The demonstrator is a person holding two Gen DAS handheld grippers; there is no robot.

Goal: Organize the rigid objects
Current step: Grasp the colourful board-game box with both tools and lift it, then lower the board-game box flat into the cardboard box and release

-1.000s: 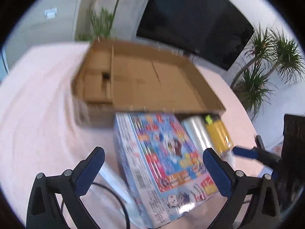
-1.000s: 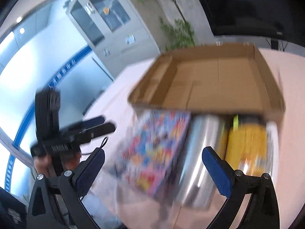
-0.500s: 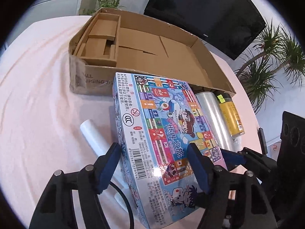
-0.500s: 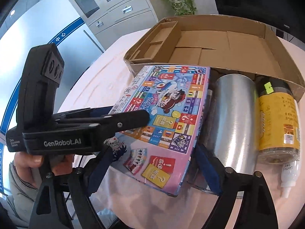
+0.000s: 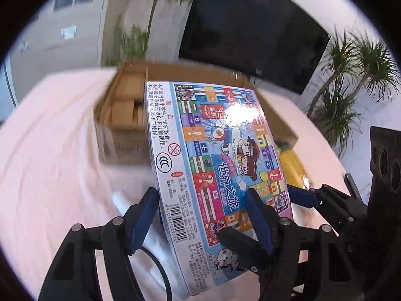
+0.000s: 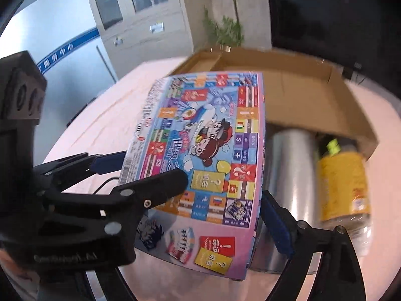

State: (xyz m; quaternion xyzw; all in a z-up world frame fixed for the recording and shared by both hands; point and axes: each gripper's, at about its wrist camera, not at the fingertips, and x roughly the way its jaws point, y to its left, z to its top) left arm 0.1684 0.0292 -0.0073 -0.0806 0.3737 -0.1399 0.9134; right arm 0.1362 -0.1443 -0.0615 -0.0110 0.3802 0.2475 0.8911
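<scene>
Left gripper has its jaws closing on the game box, one blue pad on the white barcode side, the other finger lying across the printed cover. Right gripper is clamped on the same box from the other side: one pad presses the pink right edge, while its other finger is hidden behind the left gripper's black body. The game box is off the table, tilted, its far end over the near wall of the open cardboard box.

Inside the cardboard box the wide main bay lies bare, and a narrow compartment on its left holds folded cardboard inserts. To the left the pink cloth is clear out to the table's rim. To the right, a clear film roll lies just beside the game box's right edge, and a yellow bottle lies just beside the roll; both stop against the carton's near wall.

Only the left wrist view shows a white roll and a black cable under the game box's near left corner. Only the right wrist view shows the film roll, and the bottle in full; the left view catches only a yellow sliver past the cover
</scene>
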